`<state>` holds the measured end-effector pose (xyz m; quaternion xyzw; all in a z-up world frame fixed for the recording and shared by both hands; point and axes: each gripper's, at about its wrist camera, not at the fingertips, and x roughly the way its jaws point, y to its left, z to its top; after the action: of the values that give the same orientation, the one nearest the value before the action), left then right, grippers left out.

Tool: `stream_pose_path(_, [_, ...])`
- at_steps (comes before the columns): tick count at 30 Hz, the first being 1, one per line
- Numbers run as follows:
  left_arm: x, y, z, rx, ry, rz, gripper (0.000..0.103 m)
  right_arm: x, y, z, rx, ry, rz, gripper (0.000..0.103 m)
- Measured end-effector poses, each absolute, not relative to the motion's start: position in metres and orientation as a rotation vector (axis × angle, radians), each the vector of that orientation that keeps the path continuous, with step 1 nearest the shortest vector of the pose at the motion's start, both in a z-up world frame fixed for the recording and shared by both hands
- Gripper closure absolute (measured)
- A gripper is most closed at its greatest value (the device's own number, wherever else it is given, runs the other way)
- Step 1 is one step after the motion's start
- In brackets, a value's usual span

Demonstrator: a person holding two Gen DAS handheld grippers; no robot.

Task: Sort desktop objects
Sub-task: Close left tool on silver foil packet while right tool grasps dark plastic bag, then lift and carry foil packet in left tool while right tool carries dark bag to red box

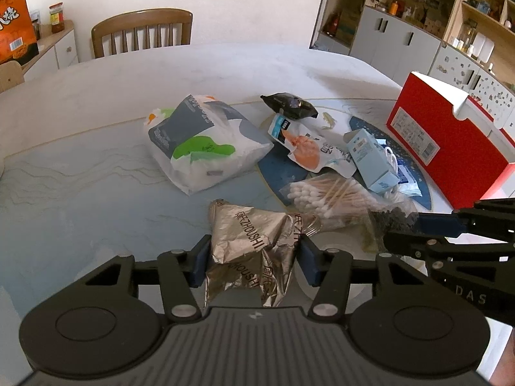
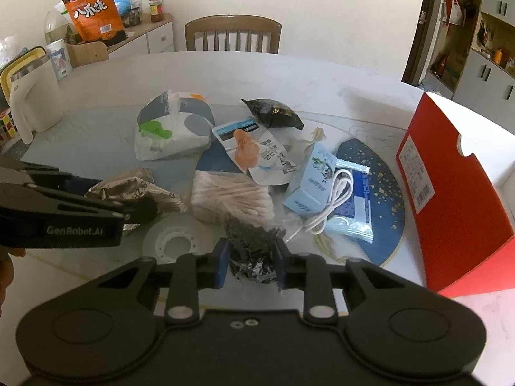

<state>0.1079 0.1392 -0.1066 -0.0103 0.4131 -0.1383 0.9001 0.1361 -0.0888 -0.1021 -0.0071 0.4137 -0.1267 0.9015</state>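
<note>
My left gripper (image 1: 254,259) is shut on a crumpled silver foil packet (image 1: 248,234), its blue pads pressing both sides. In the right wrist view the same foil packet (image 2: 135,188) lies at the left under the left gripper's black fingers (image 2: 80,206). Low over the table, my right gripper (image 2: 251,263) is shut on a clear bag of dark bits (image 2: 251,241). That bag (image 1: 392,218) also shows at the right of the left wrist view. A bag of cotton swabs (image 2: 231,196) lies just beyond both grippers.
Further back lie a tissue pack (image 2: 173,132), a black packet (image 2: 273,112), a snack pouch (image 2: 254,154), a light blue box (image 2: 312,180) and a white cable (image 2: 334,193). A red box (image 2: 450,173) stands at the right, a cream jug (image 2: 35,96) at the left.
</note>
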Motion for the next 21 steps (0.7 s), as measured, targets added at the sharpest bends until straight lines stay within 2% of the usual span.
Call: stream_pose_path(21, [0.085, 0.097, -0.041, -0.022, 0.798, -0.268, 0.049, 0.109, -0.118, -0.050, 0.022, 0.798, -0.232, 0.076])
